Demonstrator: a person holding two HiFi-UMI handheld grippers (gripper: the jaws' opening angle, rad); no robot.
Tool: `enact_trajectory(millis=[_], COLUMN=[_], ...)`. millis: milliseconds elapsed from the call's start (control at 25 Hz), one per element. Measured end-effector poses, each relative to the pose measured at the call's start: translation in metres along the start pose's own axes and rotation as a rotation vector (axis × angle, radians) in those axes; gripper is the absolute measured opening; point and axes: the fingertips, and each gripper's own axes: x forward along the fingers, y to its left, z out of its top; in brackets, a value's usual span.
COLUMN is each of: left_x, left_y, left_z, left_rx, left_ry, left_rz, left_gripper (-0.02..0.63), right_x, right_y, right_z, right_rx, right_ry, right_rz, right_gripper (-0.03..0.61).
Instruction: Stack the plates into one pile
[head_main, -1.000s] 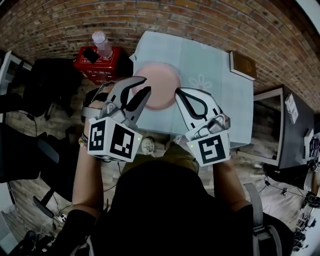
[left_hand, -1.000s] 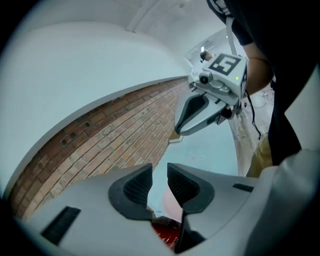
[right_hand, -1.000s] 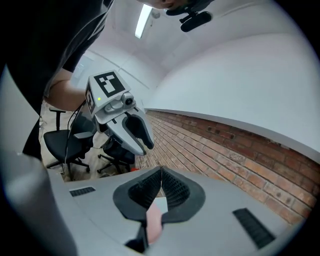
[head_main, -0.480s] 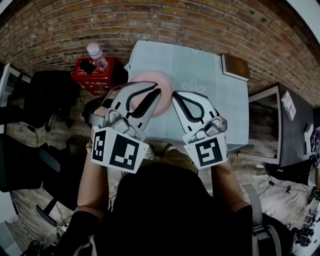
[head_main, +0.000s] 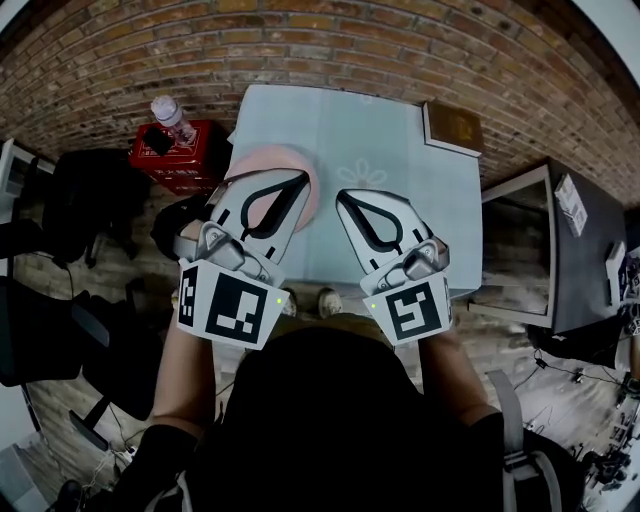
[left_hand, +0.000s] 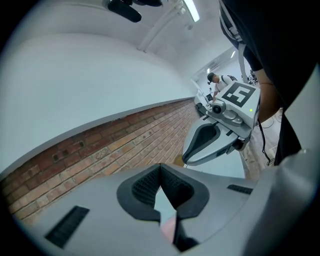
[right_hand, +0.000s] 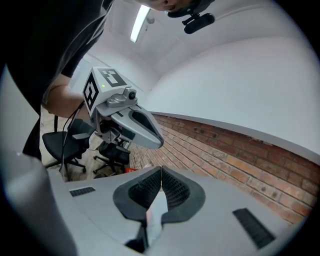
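Setting: a pale blue worktop with a faint flower print, standing before a brick wall
Left tongs: shut tip to tip after just closing, with nothing between them; held over the near left part of the worktop, pointing away from the person
Right tongs: shut and empty too, side by side with the left ones, over the near middle of the worktop
Plate: pink, lying just ahead of and below the left tip, its near part hidden by those tongs; whether it is one plate or a pile I cannot tell
Key relation: the plate lies under the left tongs and ahead-left of the right ones, so the left hand is nearer; being round, it has no long axis to line up with
Edges: the plate sits close to the worktop's left edge, so there is little margin on that side
Open room: bare cloth from the plate rightward; no loose plate shows, so the stacking looks done
Far: a brown box at the far right corner; a red box carrying a bottle off the left edge
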Motion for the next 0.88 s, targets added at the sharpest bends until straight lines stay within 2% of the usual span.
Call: enact_trajectory(millis=[440,880], left_x=[0.036,0.038], left_y=[-0.04,-0.071], left_z=[0.03,0.04], left_rx=[0.009,-0.001], left_ry=[0.038,0.081], left_rz=[0.047,0.117], left_gripper=[0.023,0.023], right_x=[-0.041,-0.07], right_y=[-0.029,-0.028], right_z=[-0.037,-0.056], right_rx=[0.022,-0.042], right_ry=[-0.05,-0.077], right_rz=[0.039,0.089], right_gripper=[0.035,0.035])
